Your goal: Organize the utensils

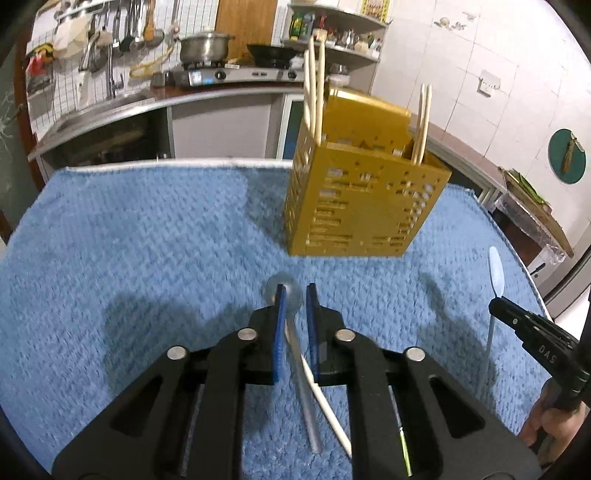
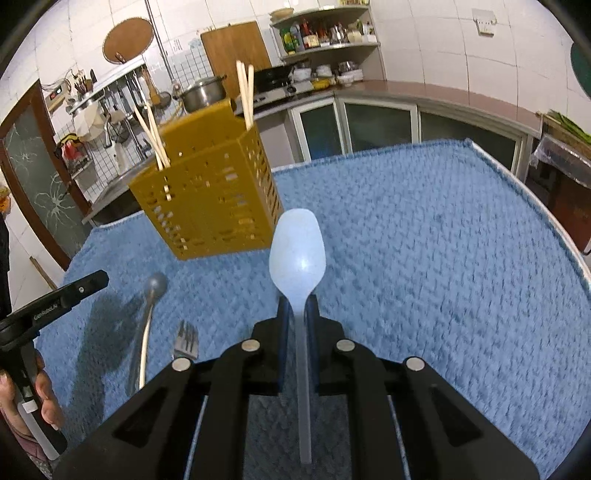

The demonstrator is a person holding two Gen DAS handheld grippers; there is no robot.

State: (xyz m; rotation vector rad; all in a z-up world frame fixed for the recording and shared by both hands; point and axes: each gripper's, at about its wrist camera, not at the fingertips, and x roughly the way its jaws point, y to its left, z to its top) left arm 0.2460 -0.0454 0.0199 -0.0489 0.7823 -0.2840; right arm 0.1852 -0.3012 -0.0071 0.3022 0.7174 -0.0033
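Observation:
A gold perforated utensil holder stands on the blue towel, with chopsticks sticking up from it; it also shows in the right wrist view. My left gripper is open just above a grey metal spoon lying on the towel beside a white chopstick. My right gripper is shut on a translucent white plastic spoon, held above the towel, bowl forward. The metal spoon and a fork lie left of it.
Kitchen counters with a stove, pot and sink stand beyond the table. A shelf of bottles is on the far wall. The towel's right edge marks the table rim.

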